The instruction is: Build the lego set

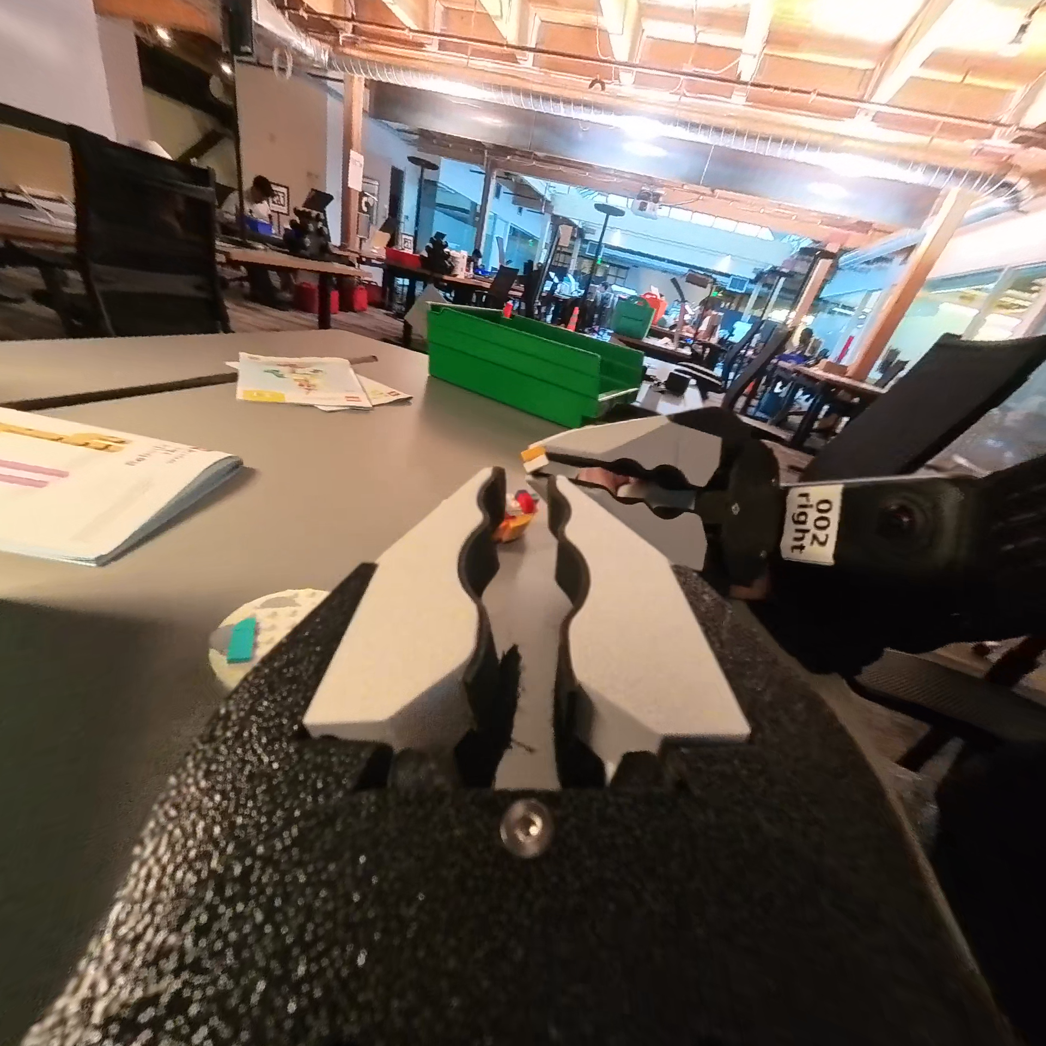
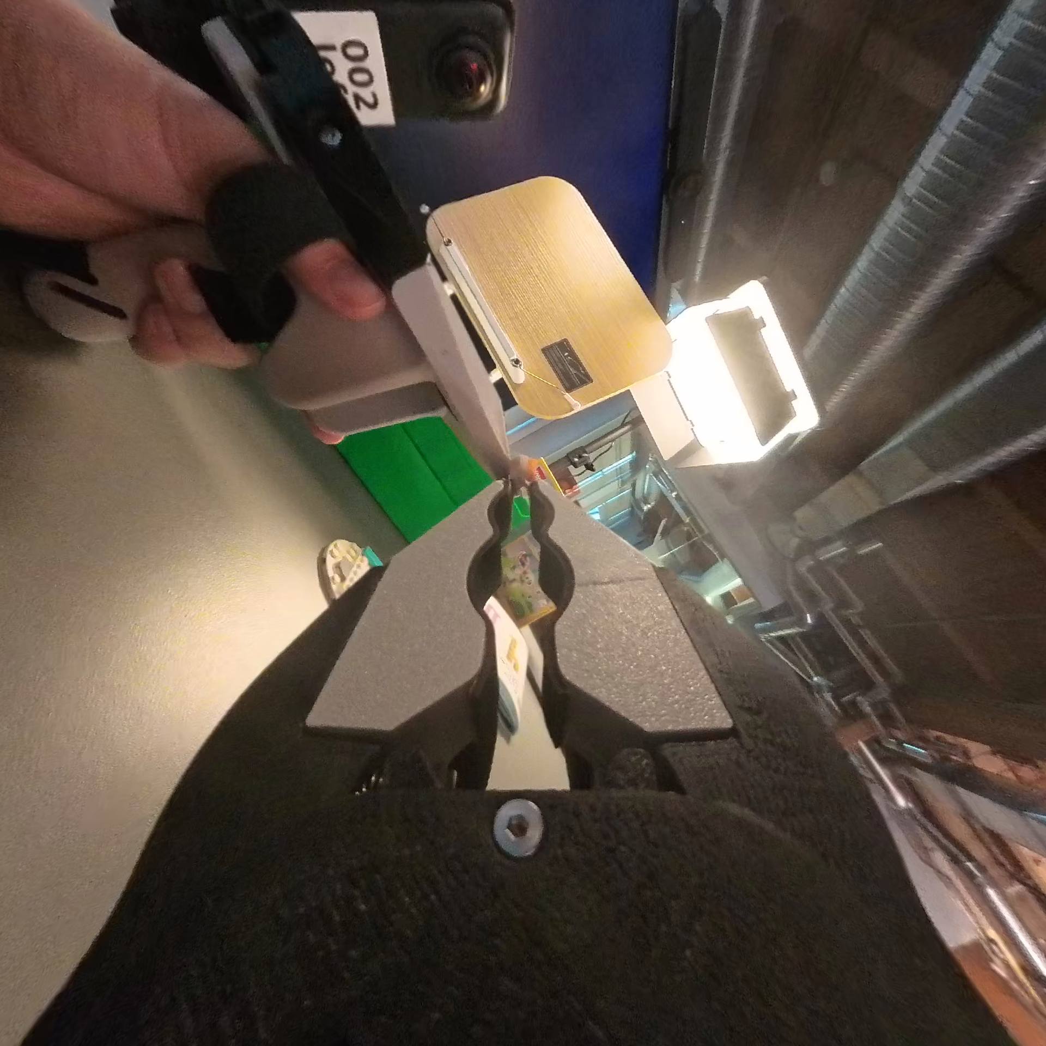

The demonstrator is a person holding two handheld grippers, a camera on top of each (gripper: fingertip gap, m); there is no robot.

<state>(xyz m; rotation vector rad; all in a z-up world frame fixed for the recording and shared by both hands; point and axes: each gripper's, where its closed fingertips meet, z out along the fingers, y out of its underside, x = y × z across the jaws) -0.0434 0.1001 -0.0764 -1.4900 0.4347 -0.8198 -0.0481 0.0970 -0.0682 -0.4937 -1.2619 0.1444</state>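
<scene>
Grey bench (image 1: 317,498), seen low along the left tongs; the right-wrist view is rolled onto its side, so the bench stands as a wall at its left.

Green bin (image 1: 509,368), far centre, set well back from the tongs.

Open booklet (image 1: 102,498), left edge of the bench, lying flat with pages up. Two smaller printed leaflets (image 1: 305,385) lie beyond it, just left of the bin.

Pale round studded plate (image 1: 254,628) carrying a teal tile (image 1: 242,639), near left, close beside the body of the left tongs and partly hidden by it.

Left tongs (image 1: 523,484), held low over the bench by a hand (image 2: 113,170). The jaws stand a little apart and nothing is pressed between them. Seen through the gap, a small brick figure (image 1: 516,518) in red, white and orange rests on the bench just beyond the tips; whether either pad touches it cannot be told.

Right tongs (image 1: 537,457), entering from the right with tips close above those of the left. They are closed to a narrow slit on a thin orange-and-white brick piece (image 1: 535,458), pinched at its end so that most of it projects clear of the tips, presumably to leave its studded faces free.
</scene>
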